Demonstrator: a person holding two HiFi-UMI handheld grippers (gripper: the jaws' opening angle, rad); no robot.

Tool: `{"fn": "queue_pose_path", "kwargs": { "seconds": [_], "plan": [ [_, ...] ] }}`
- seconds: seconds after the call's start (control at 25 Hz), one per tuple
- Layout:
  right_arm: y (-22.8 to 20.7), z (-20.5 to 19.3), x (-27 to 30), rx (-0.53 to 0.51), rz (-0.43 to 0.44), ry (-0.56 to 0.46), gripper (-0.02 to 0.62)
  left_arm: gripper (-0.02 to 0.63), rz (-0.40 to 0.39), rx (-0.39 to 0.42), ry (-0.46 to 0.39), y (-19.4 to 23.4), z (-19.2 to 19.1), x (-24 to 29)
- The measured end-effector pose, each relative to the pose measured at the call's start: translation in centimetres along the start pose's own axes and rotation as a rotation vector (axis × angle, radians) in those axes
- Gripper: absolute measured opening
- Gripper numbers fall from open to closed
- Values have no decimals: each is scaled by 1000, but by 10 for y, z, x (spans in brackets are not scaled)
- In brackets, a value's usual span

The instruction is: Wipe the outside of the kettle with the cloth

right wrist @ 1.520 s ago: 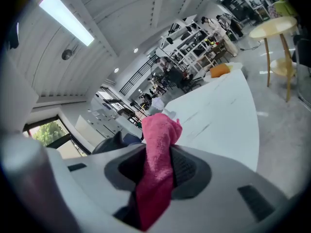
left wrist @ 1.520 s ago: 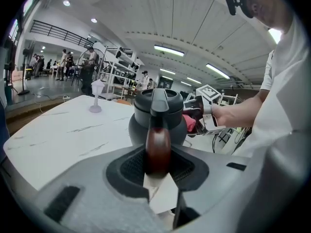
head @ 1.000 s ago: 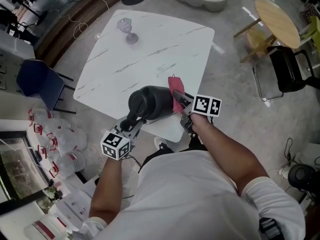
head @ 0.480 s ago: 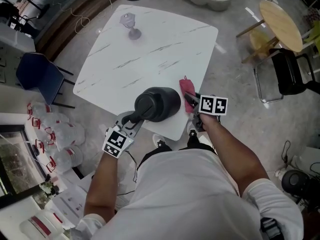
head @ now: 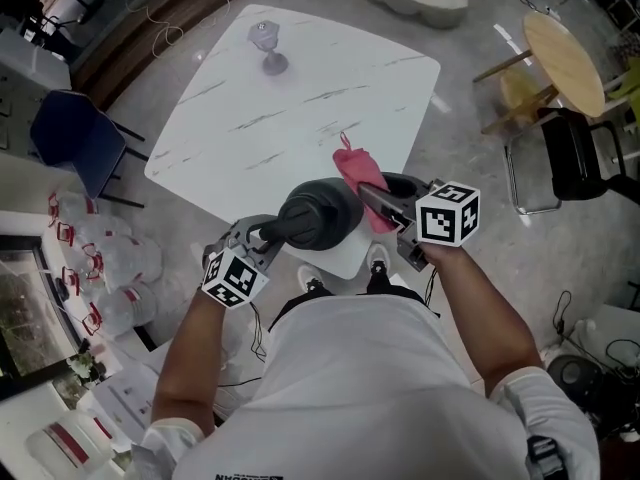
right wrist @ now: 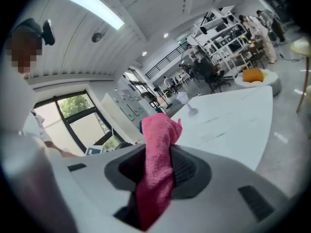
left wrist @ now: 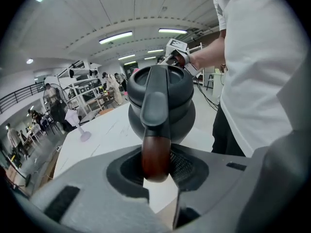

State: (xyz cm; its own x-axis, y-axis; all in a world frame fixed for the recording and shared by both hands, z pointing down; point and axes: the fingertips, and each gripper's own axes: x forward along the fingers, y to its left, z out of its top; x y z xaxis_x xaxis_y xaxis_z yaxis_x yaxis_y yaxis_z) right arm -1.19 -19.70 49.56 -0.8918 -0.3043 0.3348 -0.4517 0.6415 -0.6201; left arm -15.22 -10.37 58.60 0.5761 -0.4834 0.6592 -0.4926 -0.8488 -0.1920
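White marble table (head: 300,98) in a big open hall, with a glass (head: 267,46) way off at the far end. The left gripper (head: 262,236) has the dark kettle (head: 318,213) by its brown handle (left wrist: 155,152). Its jaws are partly closed around the handle, and the kettle sits just ahead over the table's near corner. The right gripper (head: 378,200) is pinched tight on the pink cloth (head: 352,171), which sticks out past its tips, right up against the kettle's side.

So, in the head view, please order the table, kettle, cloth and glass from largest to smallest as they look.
1. table
2. kettle
3. cloth
4. glass
The last two look close in size. The glass stands farther from the camera, so their order is unsure.
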Motion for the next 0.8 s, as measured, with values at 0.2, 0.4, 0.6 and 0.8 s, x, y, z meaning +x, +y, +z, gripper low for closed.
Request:
{"fn": "queue_pose_path", "kwargs": {
  "seconds": [0.2,0.4,0.6,0.8],
  "plan": [
    [39,3,14,-99,71,44,132,106,6,119,18,-1,11,2],
    [49,-2,28,-183,79,87,130,106,10,215,35,-1,18,4],
    [39,-10,30,-194,54,123,132,106,12,262,44,-3,20,4],
    [27,-9,29,-181,39,122,132,106,16,295,47,-3,24,5]
  ]
}}
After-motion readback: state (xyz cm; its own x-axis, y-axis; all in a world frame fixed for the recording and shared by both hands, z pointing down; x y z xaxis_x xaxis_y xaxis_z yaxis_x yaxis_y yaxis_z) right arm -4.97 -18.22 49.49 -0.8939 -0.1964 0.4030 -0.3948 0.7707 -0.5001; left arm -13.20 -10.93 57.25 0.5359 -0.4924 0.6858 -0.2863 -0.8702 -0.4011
